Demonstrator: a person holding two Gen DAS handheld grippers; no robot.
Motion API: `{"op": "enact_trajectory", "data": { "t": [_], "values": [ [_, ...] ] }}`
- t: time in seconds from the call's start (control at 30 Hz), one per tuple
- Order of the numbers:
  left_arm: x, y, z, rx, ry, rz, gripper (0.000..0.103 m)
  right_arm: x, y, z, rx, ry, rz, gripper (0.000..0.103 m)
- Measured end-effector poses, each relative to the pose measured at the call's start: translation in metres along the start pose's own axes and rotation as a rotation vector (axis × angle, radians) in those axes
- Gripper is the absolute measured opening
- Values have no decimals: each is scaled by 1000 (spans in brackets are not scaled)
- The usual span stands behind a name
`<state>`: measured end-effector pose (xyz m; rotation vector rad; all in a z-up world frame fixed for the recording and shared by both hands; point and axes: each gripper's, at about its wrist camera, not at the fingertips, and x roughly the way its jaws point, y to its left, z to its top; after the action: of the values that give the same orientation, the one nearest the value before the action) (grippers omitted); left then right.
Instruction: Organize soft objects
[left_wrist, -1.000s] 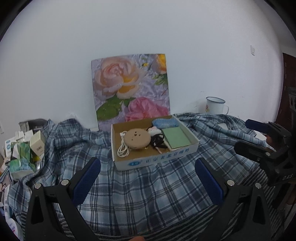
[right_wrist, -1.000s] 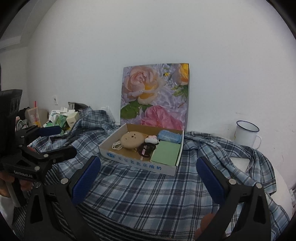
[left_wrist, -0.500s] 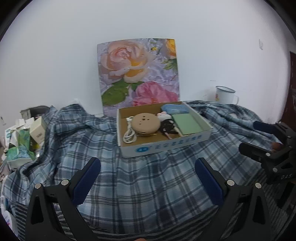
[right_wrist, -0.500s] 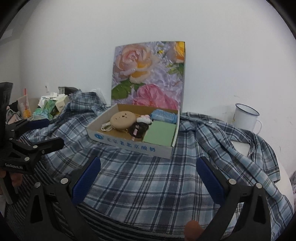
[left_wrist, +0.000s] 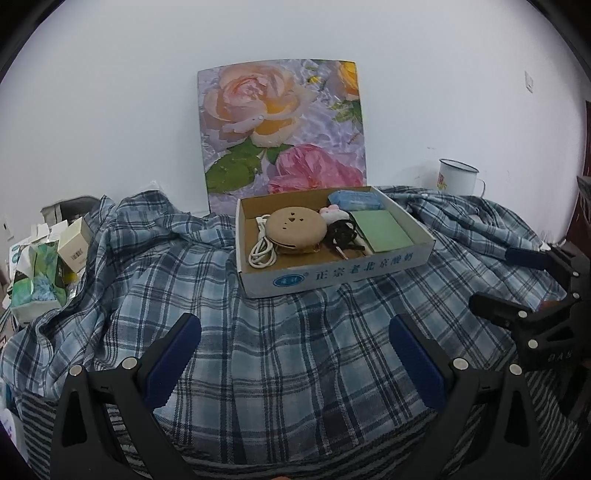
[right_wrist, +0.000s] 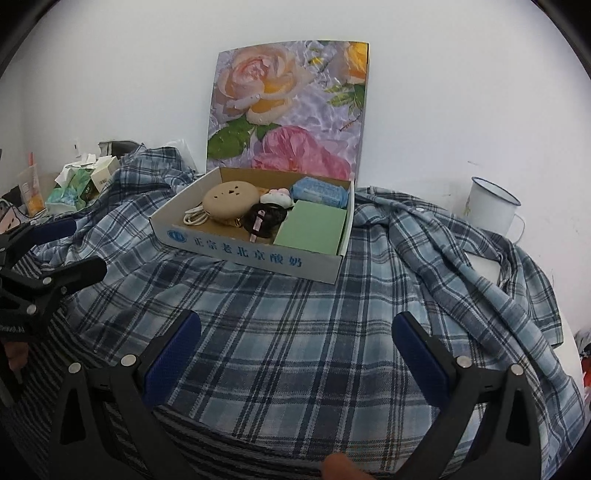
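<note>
From your left wrist camera, your left gripper is spread wide with nothing between its blue pads, hovering over the plaid shirt that lies draped across the surface. A cardboard box sits on the shirt ahead, holding a round tan pad, a white cable and a green pad.

From your right wrist camera, your right gripper is likewise spread and empty above the shirt. A white mug stands near the wall, right of the box.
</note>
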<state>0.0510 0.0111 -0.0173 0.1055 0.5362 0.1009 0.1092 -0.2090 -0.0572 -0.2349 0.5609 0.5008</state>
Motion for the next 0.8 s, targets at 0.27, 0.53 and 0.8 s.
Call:
{"op": "enact_trajectory", "data": {
  "t": [0.27,0.53,0.8],
  "values": [
    [3,-7,0,37,16,-19,103,5,5,-1,-18,24,-3,103],
    [5,-9,-1,46,28,-23,103,7,3,-1,-6,36,4,103],
    [5,-13,-2,61,25,-28,103,7,5,-2,-15,28,-2,103]
  ]
}}
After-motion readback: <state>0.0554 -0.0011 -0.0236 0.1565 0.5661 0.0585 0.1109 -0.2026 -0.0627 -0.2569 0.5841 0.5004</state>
